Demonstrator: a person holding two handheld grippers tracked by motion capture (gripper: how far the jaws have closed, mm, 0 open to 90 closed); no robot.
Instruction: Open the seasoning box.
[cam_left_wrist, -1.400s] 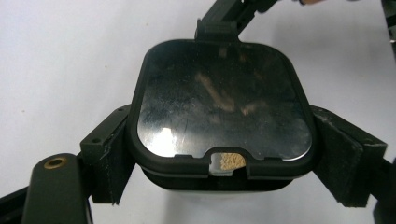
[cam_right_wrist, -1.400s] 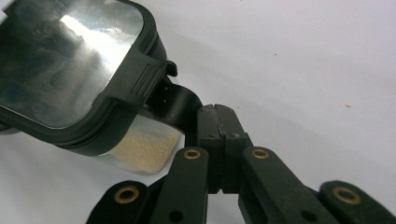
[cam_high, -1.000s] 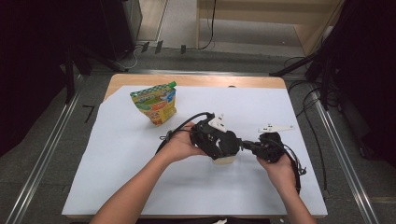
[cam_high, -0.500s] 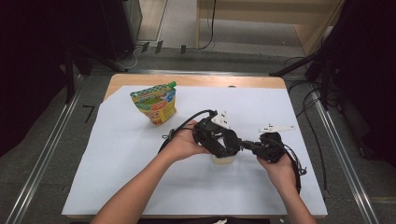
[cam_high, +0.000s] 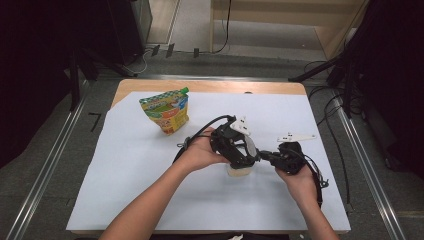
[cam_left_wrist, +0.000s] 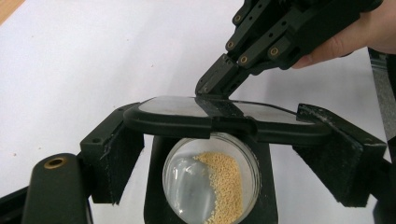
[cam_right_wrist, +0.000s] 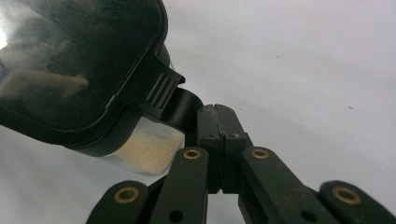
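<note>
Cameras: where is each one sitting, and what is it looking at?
High view: above the person's side, looking forward and down at the table; both forearms, left gripper, right gripper.
Left gripper view: rides the left gripper, looking into the jar under its lid; its jaws flank the jar.
Right gripper view: rides the right gripper, pinching the lid's tab.
Both gripper views share jar, lid and grains.
</note>
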